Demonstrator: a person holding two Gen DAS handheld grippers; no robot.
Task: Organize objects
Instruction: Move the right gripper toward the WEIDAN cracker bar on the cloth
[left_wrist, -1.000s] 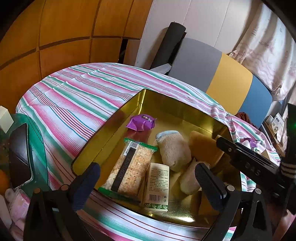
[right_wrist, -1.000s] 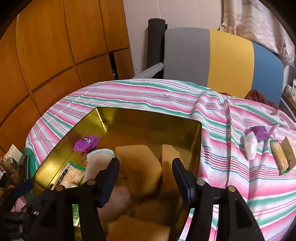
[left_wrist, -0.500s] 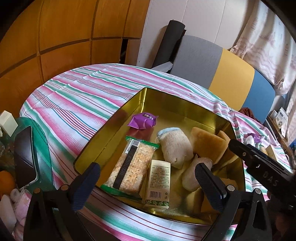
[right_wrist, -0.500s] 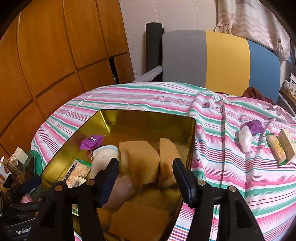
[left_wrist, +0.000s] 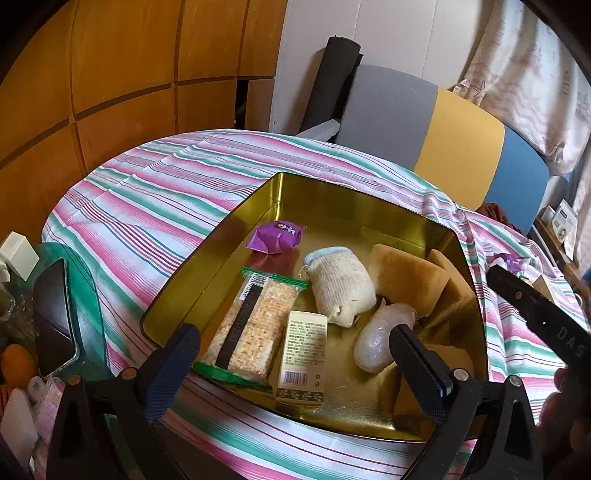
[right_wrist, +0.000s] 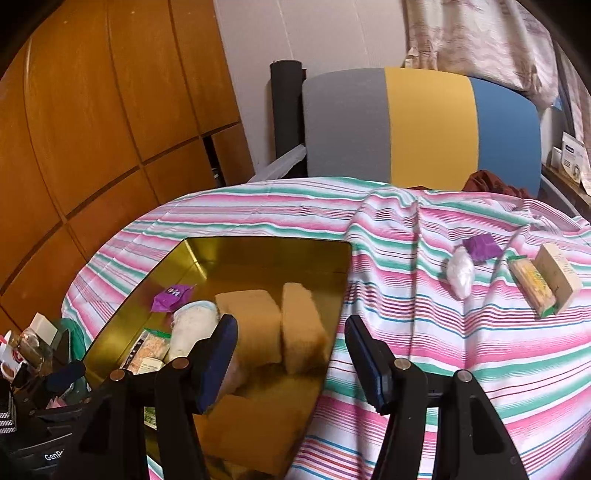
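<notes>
Round worktop (right_wrist: 424, 332) under a pink, green and white striped cloth, wood panelling behind. At left, gold tin (left_wrist: 317, 192) already packed with snacks; left gripper (left_wrist: 295, 354) above its near edge, fingers wide, nothing between. Right gripper (right_wrist: 291, 350) over the tin's right rim, fingers half apart, empty. Loose packets (right_wrist: 539, 280) well right of those fingers. Risk: clipping the rim, or crushing the soft packets.
</notes>
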